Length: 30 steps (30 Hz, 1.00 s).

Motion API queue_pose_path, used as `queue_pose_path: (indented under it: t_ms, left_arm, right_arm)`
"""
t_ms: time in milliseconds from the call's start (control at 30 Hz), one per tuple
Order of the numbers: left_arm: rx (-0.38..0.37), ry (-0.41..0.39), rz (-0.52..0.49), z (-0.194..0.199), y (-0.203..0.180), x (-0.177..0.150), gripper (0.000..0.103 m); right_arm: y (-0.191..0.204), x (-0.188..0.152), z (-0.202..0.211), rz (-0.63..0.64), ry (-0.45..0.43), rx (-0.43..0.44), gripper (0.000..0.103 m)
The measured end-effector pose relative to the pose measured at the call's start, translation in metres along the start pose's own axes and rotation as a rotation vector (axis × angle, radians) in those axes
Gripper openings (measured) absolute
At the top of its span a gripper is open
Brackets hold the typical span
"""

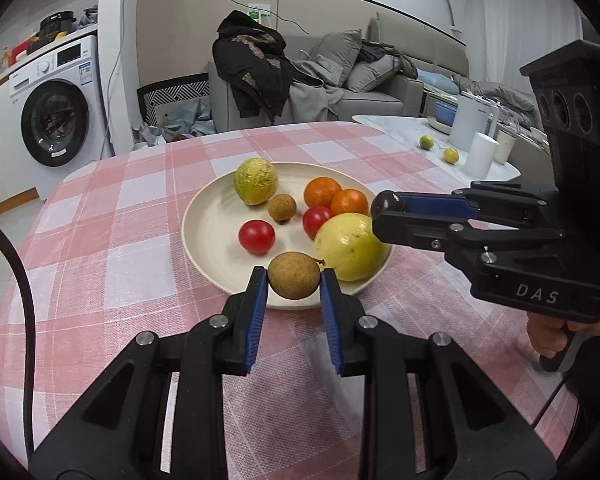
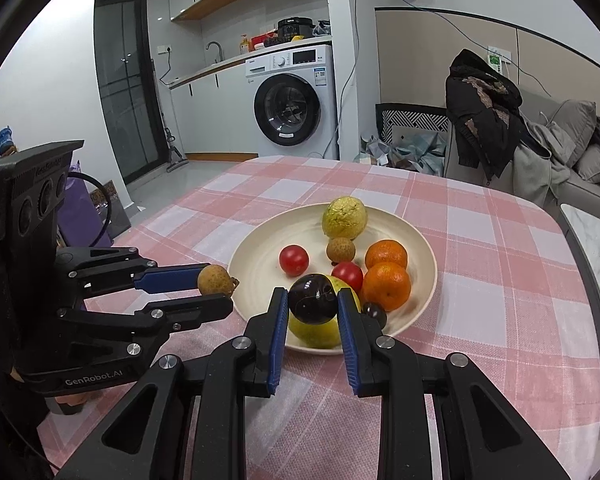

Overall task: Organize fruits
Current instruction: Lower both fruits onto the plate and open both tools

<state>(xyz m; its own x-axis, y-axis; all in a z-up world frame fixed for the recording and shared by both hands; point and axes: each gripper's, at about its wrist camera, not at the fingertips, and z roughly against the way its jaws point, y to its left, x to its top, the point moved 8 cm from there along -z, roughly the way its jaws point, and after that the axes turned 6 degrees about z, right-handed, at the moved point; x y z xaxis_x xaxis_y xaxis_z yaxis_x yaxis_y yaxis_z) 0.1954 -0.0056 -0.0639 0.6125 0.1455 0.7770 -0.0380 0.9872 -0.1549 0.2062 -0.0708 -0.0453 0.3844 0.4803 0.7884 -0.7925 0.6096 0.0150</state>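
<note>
A cream plate (image 1: 212, 224) (image 2: 260, 248) on the pink checked tablecloth holds a green-yellow fruit (image 1: 256, 181) (image 2: 345, 218), a brown longan (image 1: 282, 208) (image 2: 341, 249), two oranges (image 1: 322, 191) (image 2: 387, 285), two red tomatoes (image 1: 257, 237) (image 2: 294, 260), a large yellow fruit (image 1: 350, 246) (image 2: 312, 332) and a small dark fruit (image 2: 374, 314). My left gripper (image 1: 294, 278) (image 2: 216, 292) is shut on a brown longan (image 1: 294, 276) (image 2: 215, 280) at the plate's near rim. My right gripper (image 2: 313, 300) (image 1: 382, 216) is shut on a dark plum (image 2: 313, 299) (image 1: 385, 205) above the yellow fruit.
A white side table (image 1: 404, 128) at the right carries two small limes (image 1: 426, 142), a kettle (image 1: 470, 126) and cups. A sofa with a dark jacket (image 1: 252, 68) stands behind. A washing machine (image 2: 294, 96) is at the back. The table's far edge drops to the floor.
</note>
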Motion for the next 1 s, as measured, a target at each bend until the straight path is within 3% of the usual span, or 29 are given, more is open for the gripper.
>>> queue_pose_path:
  t_ms: [467,1000]
  left_arm:
    - [0.038,0.001,0.032,-0.028,0.021,0.018,0.024]
    - [0.063,-0.003,0.064,-0.043,0.035,0.018,0.024]
  right_arm:
    - [0.003,0.025,-0.029,-0.05,0.009,0.017,0.026]
    - [0.003,0.021,-0.043,-0.08,0.024,0.023,0.027]
